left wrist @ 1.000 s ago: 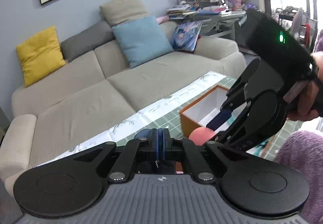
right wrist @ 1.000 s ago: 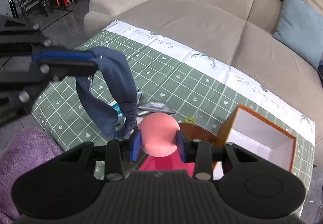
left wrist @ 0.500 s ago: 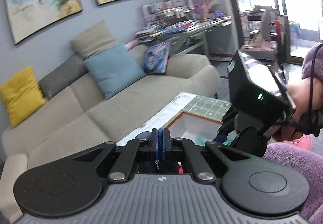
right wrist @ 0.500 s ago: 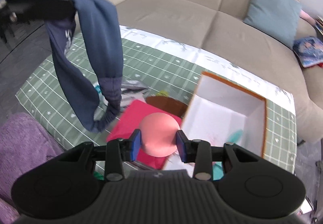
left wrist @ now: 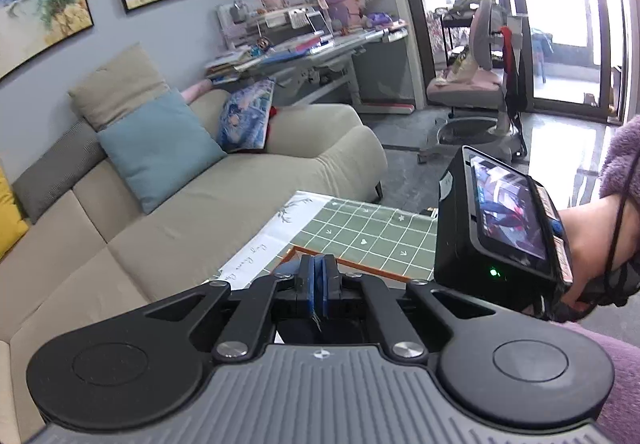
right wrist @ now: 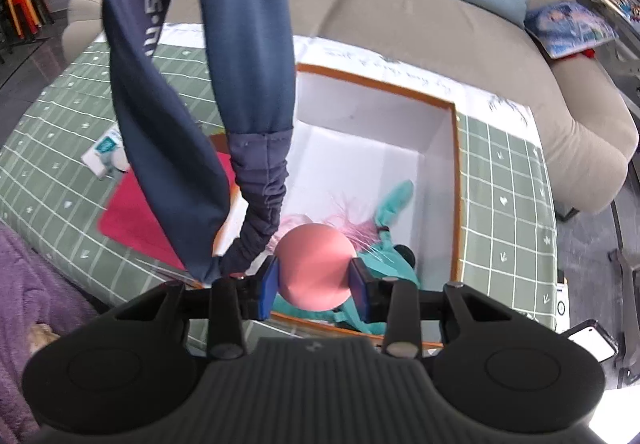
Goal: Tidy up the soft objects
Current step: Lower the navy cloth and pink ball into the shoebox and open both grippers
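We hold two tools above one orange-edged box on the green checked surface. To the left of the box, the left tool is pinched tight on one navy garment, whose cuffed leg dangles over the box's left wall. Directly over the box, the right tool is clamped at a middling width on one pink ball. Inside the box below it lies one teal plush toy with pink tufts. Left of the box, one red cloth and one small white packet lie on the surface.

We judge two risks. The garment's hanging end could snag the box wall and spill outside when let go. The ball could bounce off the toy and roll out if dropped from this height.
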